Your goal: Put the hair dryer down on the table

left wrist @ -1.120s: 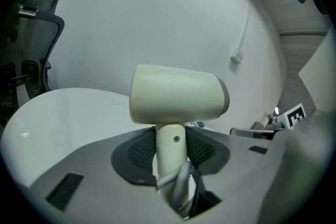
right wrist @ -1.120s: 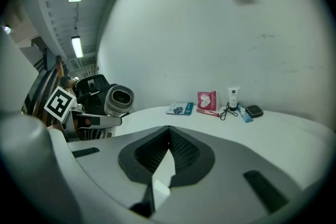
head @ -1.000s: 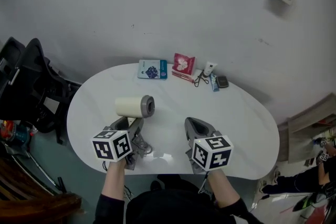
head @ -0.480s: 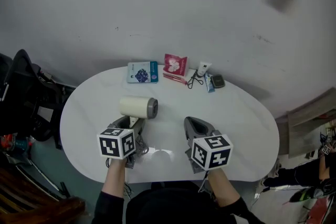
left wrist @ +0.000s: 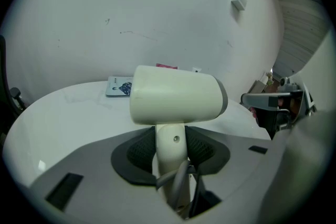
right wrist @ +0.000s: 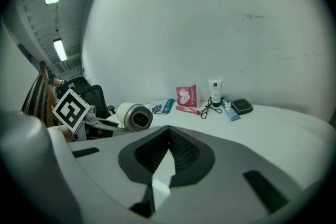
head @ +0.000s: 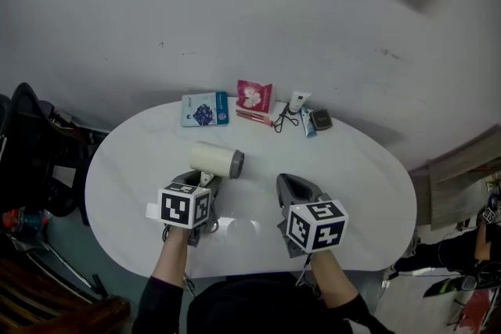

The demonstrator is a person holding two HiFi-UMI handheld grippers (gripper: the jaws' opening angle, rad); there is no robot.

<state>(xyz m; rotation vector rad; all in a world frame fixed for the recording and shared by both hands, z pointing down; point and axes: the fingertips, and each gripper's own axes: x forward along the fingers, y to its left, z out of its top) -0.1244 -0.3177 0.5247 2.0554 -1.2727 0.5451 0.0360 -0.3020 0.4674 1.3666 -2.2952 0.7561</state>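
Left tongs are clamped on the handle of the hair dryer. The left gripper view shows the pads squeezing the handle from both sides with the cord trailing down in front. The cream barrel lies sideways over the left-middle of the table, and it's hard to say whether it actually touches the top. Right tongs are pinched together with nothing in them, sitting just right of the dryer near the front rim.

For room to move, there's open white top all around the dryer, and a wide stretch off to the right. The only clutter is a row along the far rim against the wall: a blue packet, a red packet, a small tube and a dark compact. A black chair crowds the left end of the table. Both tongs hang right over the near rim.
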